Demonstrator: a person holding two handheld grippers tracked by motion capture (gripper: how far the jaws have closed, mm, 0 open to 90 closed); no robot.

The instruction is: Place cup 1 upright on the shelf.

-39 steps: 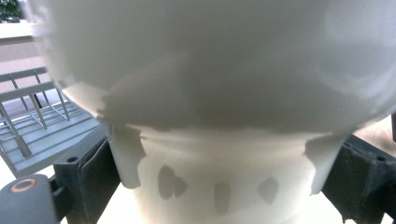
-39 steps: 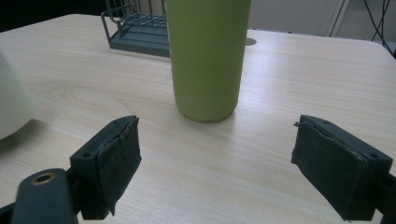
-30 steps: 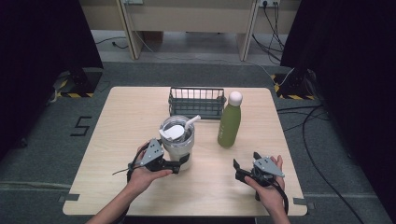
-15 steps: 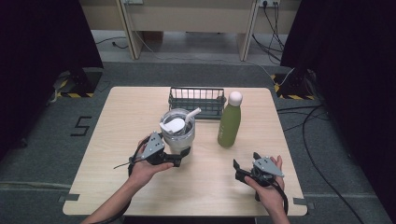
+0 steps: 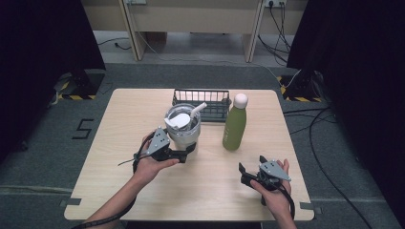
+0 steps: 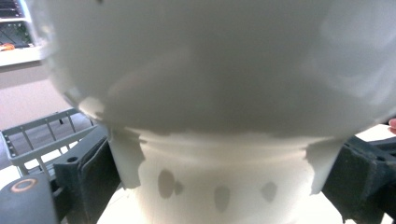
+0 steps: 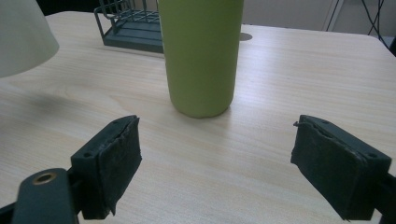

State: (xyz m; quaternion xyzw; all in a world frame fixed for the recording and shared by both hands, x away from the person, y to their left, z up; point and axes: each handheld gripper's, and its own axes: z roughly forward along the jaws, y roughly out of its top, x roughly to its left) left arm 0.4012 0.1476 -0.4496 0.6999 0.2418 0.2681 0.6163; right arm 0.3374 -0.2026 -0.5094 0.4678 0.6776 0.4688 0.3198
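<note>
**Tumbler raised off the table in the left gripper**

Since the earlier frames, we saw the left gripper (image 5: pixel 187 151) carry the white tumbler (image 5: pixel 182 125) a little farther from the person and higher, toward the wire rack (image 5: pixel 200 98); the right gripper (image 5: pixel 251 169) had not shifted. In the left gripper view, the two dark pads (image 6: pixel 95 173) pressed against the narrow base of the tumbler (image 6: pixel 219 186) from both sides, pinching it. The tumbler, with its lid and straw (image 5: pixel 197 109), sat just in front of the rack and left of the green bottle (image 5: pixel 235 125). In the right gripper view, the jaws stood spread wide with nothing between them, facing the green bottle (image 7: pixel 201 56) upright on the wooden table (image 7: pixel 289 70).
</note>
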